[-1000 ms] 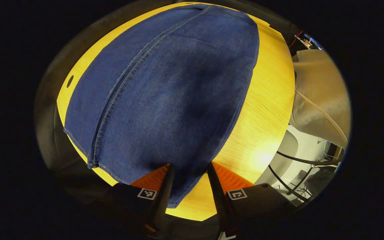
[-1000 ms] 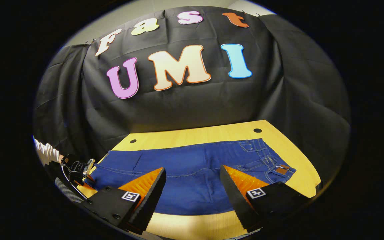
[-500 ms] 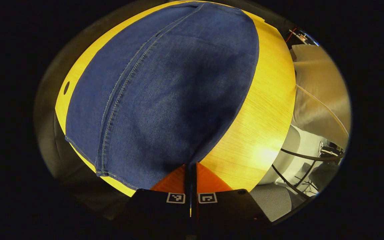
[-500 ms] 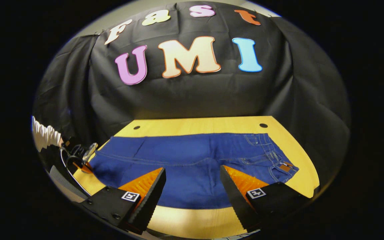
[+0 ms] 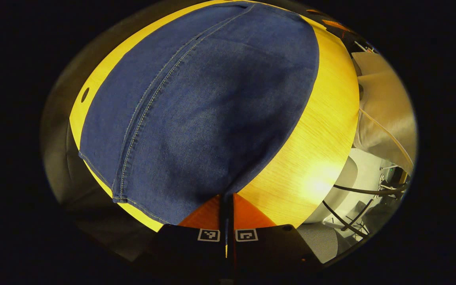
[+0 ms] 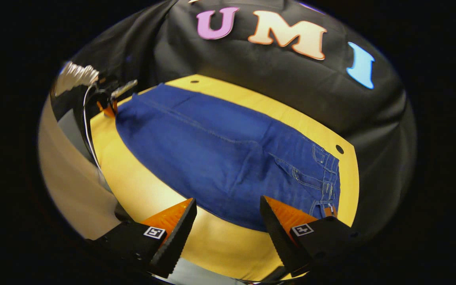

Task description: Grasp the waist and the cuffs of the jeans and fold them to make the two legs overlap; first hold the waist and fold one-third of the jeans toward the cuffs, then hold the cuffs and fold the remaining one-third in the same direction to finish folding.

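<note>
Deep blue denim jeans (image 6: 228,158) with pale stitched seams and a small brown waist patch; yellow wood-grain table (image 6: 141,190); black cloth wall (image 6: 291,87); pale beige sleeve (image 5: 382,107).

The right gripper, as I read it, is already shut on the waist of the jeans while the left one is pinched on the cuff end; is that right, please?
Not quite: the right gripper is open, its jaws spread above the table, short of the jeans, as the right gripper view shows. The left gripper is indeed shut on the cuff end.
</note>
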Available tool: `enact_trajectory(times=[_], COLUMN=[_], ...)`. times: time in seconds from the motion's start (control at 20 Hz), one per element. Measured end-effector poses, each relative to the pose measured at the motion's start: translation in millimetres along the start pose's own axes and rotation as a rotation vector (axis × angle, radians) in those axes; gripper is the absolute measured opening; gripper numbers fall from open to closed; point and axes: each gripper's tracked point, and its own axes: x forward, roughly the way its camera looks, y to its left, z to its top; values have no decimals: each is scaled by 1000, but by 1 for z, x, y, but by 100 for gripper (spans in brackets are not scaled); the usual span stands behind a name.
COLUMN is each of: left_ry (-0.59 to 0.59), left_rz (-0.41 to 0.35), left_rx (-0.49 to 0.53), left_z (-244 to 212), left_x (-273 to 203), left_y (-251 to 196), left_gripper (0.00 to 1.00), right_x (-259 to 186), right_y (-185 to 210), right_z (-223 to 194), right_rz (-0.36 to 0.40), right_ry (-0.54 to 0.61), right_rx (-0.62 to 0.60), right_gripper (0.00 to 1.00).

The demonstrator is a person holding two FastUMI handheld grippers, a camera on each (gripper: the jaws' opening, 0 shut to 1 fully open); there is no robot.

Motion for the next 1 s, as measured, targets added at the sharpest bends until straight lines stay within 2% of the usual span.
enact_trajectory(times=[0.15,0.3,0.6,0.8,0.85,0.9,0.95,1.0], left_ry=[4,10,25,53,55,57,58,59], left_rz=[2,6,5,6,5,1,-3,-7], left_rx=[5,-3,-26,-18,-16,-17,-19,-21], left_z=[0,0,1,1,1,1,1,2], left_x=[0,1,1,1,2,2,2,2], left_y=[2,1,2,2,2,2,2,2], left_gripper=[0,0,0,0,0,0,0,0], right_x=[13,29,53,58,60,60,61,61], right_y=[-21,-32,-41,-41,-40,-40,-41,-42], right_z=[-37,-60,-82,-88,-89,-89,-89,-88], right_rz=[58,105,184,230,236,245,250,253], right_ry=[118,204,333,372,379,384,388,388], right_rx=[-145,-209,-199,-191,-186,-179,-173,-173], right_gripper=[99,100,100,98,100,94,100,94])
